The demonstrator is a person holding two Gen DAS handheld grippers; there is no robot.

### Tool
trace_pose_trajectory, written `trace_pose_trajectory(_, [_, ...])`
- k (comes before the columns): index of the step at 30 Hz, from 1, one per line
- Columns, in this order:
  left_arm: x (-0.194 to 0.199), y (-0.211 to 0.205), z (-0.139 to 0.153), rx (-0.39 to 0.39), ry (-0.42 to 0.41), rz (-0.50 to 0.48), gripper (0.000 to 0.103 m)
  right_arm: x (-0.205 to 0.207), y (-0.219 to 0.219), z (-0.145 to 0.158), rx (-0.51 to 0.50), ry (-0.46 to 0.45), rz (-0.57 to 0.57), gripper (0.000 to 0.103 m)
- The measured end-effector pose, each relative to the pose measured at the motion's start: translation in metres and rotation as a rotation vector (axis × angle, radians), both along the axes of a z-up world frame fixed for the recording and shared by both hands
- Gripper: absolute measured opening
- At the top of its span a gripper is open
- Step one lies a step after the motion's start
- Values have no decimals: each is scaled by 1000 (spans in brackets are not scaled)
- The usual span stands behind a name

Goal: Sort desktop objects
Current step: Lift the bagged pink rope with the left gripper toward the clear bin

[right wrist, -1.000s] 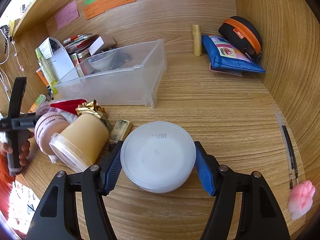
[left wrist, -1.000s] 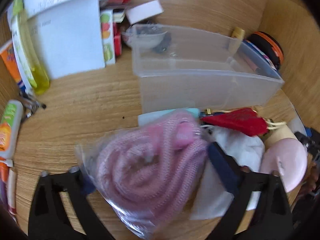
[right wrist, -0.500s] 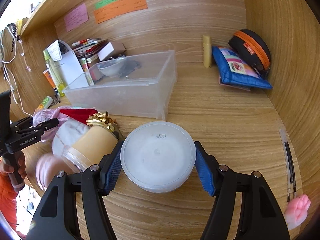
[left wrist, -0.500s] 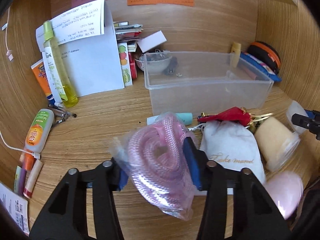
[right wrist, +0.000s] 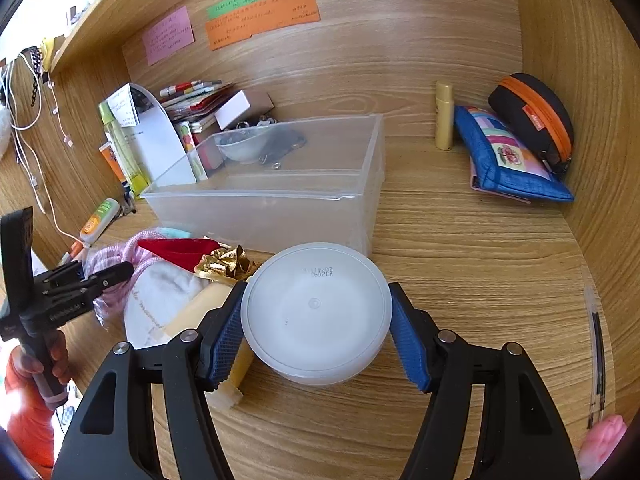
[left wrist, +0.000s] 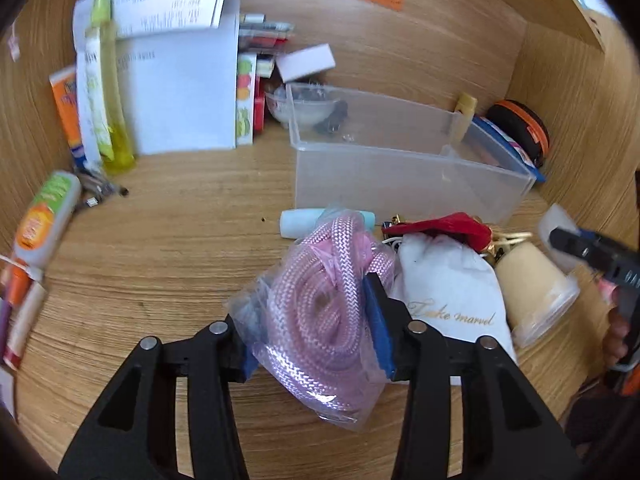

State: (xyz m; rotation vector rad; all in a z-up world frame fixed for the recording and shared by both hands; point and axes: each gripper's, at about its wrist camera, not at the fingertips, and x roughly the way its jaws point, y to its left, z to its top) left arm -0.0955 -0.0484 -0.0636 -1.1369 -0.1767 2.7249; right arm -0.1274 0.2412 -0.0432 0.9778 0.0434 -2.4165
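Observation:
My left gripper (left wrist: 310,328) has its blue pads pressed on a clear bag of pink rope (left wrist: 320,292), held just above the desk; its jaws are opening slightly. The right wrist view shows that gripper (right wrist: 108,272) at the left with the pink rope (right wrist: 120,252). My right gripper (right wrist: 316,320) is shut on a round white plastic container (right wrist: 316,300), lifted in front of the clear plastic bin (right wrist: 260,216). The bin (left wrist: 400,184) stands behind the pile.
A white drawstring pouch (left wrist: 448,280), a red item (left wrist: 440,228), a beige cup (left wrist: 532,280) and a light blue tube (left wrist: 296,222) lie before the bin. Bottles and papers (left wrist: 172,100) crowd the back left. A blue pouch (right wrist: 508,160) and black case (right wrist: 532,116) sit back right.
The left gripper closed on the bag of pink rope and drew it back from the pile. The right gripper, still gripping the white container, rose a little toward the bin.

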Motion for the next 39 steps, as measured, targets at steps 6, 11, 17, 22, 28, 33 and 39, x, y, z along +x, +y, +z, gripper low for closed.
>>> trace_pose_trajectory(6, [-28,-1,-10,75,-98,-51,65,-5,-12,-10,6,-21,-1,63])
trace_pose_trajectory(11, [-5,23,-2,-75,37,-55,48,-3,-10,-11,3,-23,-1,63])
trace_pose_trajectory(17, [30,31,9,-113,149,-6,34,-2,-5,-10,-7,-19,-8,63])
trace_pose_trajectory(22, [44,21,12,-65,157,53,32,2,2,-6,-28,-4,-12,63])
trace_pose_trajectory(28, [51,10,30,-34,196,86,20,6,8,6,-56,15,-8,63])
trace_pose_trajectory(33, [47,11,33,-35,193,90,20,6,6,15,-61,32,4,63])
trace_pose_trajectory(39, [49,20,51,-36,231,59,20,5,3,24,-67,49,18,63])
